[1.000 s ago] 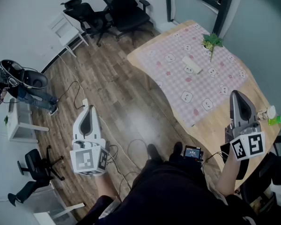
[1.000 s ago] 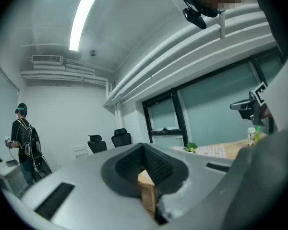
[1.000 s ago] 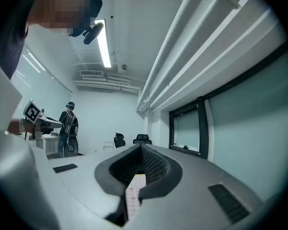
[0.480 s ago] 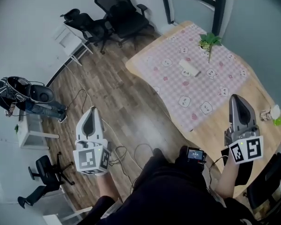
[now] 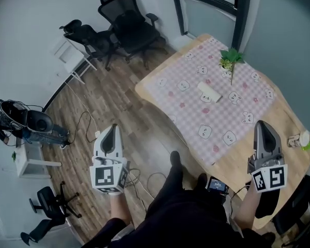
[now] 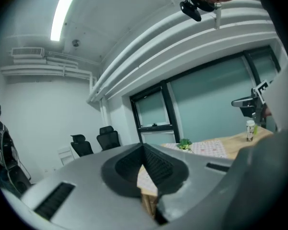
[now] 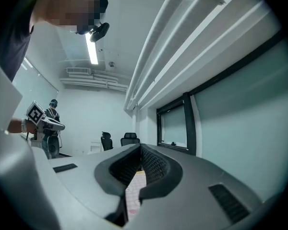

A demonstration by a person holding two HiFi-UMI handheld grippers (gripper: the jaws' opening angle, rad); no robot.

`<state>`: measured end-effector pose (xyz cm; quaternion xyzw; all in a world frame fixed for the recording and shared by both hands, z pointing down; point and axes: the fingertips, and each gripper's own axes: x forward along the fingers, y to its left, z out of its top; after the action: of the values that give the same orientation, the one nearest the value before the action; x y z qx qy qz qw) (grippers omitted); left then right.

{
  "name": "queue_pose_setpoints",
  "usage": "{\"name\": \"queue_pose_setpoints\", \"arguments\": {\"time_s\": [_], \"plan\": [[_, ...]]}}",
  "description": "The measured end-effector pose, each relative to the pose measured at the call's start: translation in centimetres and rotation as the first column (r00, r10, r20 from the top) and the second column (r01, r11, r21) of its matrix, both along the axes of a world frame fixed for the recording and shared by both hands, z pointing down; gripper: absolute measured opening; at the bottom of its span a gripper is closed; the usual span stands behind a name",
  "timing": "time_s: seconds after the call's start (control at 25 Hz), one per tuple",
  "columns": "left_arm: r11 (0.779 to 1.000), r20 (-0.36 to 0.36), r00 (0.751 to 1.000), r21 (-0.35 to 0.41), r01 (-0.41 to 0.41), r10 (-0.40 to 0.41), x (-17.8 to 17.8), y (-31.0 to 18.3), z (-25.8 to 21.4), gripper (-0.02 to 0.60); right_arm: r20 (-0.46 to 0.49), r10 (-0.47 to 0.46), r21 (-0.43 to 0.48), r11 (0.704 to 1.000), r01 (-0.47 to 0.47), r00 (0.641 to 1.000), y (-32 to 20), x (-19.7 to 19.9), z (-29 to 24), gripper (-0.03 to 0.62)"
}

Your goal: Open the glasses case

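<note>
The glasses case (image 5: pixel 210 92) is a pale cream oblong lying closed on the pink checked cloth (image 5: pixel 237 112) of the wooden table (image 5: pixel 232 156). My left gripper (image 5: pixel 112 129) hangs over the wooden floor, well left of the table and far from the case, jaws together and empty. Over the table's bare near edge, my right gripper (image 5: pixel 262 124) is shut and empty, a good way short of the case. In the left gripper view the shut left gripper (image 6: pixel 144 146) points level toward the table. The right gripper (image 7: pixel 140 146) looks along the cloth in its own view.
A small green plant (image 5: pixel 230 59) stands behind the case. A little bottle (image 5: pixel 306 141) sits at the table's right edge. Black office chairs (image 5: pixel 126 19) stand at the back, cables (image 5: pixel 139 177) trail on the floor, and a person (image 5: pixel 13 123) stands far left.
Both grippers have come forward toward the table, the left one shifting right across the floor. The case has not moved and both grippers stay shut.
</note>
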<state>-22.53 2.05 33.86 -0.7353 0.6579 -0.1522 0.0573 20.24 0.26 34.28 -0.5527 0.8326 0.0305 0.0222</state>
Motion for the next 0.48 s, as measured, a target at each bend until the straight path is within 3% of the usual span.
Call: {"name": "queue_pose_setpoints", "arguments": {"time_s": [0.2,0.32,0.48], "plan": [[0.991,-0.046,0.991,-0.037,-0.126,0.124,-2.2,-8.4,2.5,-0.002,-0.065,0.068,-0.033,0.997,-0.07,0.996,-3.9,-3.1,-0.3,0.017],[0.978,-0.041,0.977,-0.017,-0.208,0.207,-1.8,-13.7,1.7,-0.002,-0.126,0.12,-0.055,0.99,-0.128,0.985,-6.0,-2.8,-0.1,0.017],[0.968,-0.062,0.966,-0.013,-0.251,0.25,-0.3,-16.8,0.7,-0.002,-0.149,0.165,-0.079,0.981,-0.178,0.975,-8.0,-1.8,0.5,0.017]]}}
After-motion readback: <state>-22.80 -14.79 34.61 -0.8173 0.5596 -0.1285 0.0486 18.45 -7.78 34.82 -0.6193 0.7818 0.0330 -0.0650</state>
